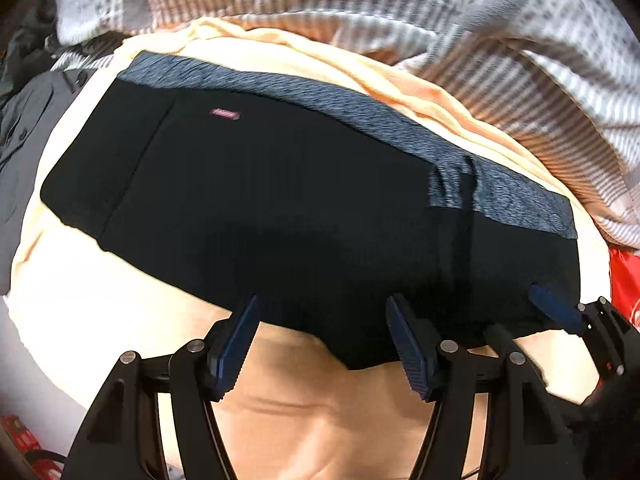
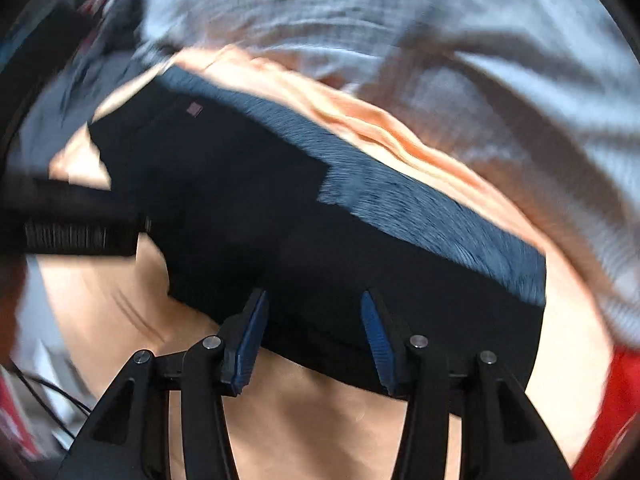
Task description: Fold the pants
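No legible txt (pink tag (image 1: 226, 114) blurred)

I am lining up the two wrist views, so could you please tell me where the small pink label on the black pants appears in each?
Left wrist view: the pink label sits upper left of centre on the black pants, just below the grey waistband.
Right wrist view: the label is a blurred patch, upper left, again just under the waistband.
Shared landmark: the peach cloth under the pants.
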A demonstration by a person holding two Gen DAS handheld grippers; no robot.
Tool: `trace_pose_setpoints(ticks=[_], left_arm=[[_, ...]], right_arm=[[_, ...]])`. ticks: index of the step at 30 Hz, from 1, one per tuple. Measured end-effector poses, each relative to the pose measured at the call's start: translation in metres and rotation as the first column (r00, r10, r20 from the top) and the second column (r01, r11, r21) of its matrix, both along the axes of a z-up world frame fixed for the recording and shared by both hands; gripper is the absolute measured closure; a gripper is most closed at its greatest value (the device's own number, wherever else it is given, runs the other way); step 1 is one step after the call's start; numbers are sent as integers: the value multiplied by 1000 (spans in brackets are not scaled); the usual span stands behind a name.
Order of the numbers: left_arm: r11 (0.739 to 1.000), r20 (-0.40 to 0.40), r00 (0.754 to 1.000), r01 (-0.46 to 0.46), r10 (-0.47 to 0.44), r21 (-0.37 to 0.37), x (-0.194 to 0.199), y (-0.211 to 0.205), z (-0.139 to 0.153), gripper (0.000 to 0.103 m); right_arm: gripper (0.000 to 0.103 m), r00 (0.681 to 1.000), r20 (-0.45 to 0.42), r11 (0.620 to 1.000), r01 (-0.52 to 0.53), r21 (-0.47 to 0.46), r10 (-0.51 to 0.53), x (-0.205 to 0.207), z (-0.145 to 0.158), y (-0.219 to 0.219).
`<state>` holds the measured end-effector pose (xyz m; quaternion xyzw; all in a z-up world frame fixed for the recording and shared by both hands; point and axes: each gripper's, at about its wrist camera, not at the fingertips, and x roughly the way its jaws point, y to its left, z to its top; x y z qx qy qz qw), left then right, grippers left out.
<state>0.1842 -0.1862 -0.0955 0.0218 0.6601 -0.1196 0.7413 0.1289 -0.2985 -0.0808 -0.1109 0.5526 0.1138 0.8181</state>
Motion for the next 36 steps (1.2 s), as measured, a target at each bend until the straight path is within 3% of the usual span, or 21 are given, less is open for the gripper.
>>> trace_pose_setpoints(ticks=[3,5,6,8,11,15,17,18,21,24,27,31,36], left_arm=[[1000,-6,1000,-14,14,0,3,8,-1,36],[1000,-10,1000,-22,22,1,3,12,-2,36],[1000,-9,1000,-24,24,1,3,14,-3,36],[1000,-3,1000,-23,23,7,4,16,-2,36],[1000,-5,1000,-24,24,17,6,19,-5,36],[999,-7,1000,-30,30,21,11,17,-8,36],[999,-10,1000,-25,25,26,12,14,-10,36],[999,-12,1000,-22,22,26,13,12,-11,36],[1000,-10,1000,-15,15,28,13,10,-11,36],[999,-14,1000,-18,18,30,13,10,-13,36],[999,-19,999,-28,28,35,13,12,-14,36],[999,-13,999,-35,35,36,15,15,-13,36],[998,-15,999,-44,45,49,18,20,-17,36]], right_arm=[[51,999,-24,996,-37,-79,35,5,-17,11],[65,998,-62,1000,-4,-30,2,13,-24,7],[79,996,-81,999,33,10,-32,18,-24,4],[85,993,-96,997,71,39,-67,22,-22,4],[86,986,-135,990,111,84,-99,21,-24,3],[82,987,-147,992,73,99,-58,7,-19,7],[81,985,-160,984,90,156,-65,8,-15,2],[80,983,-168,970,112,215,-77,9,-9,-3],[75,981,-102,941,186,281,-164,19,13,-20],[74,940,-128,886,341,315,-316,48,16,-46],[75,879,-201,819,477,319,-433,75,-1,-69],[75,832,-373,775,533,338,-410,73,-45,-68],[75,796,-399,665,602,443,-455,54,-60,-84]])
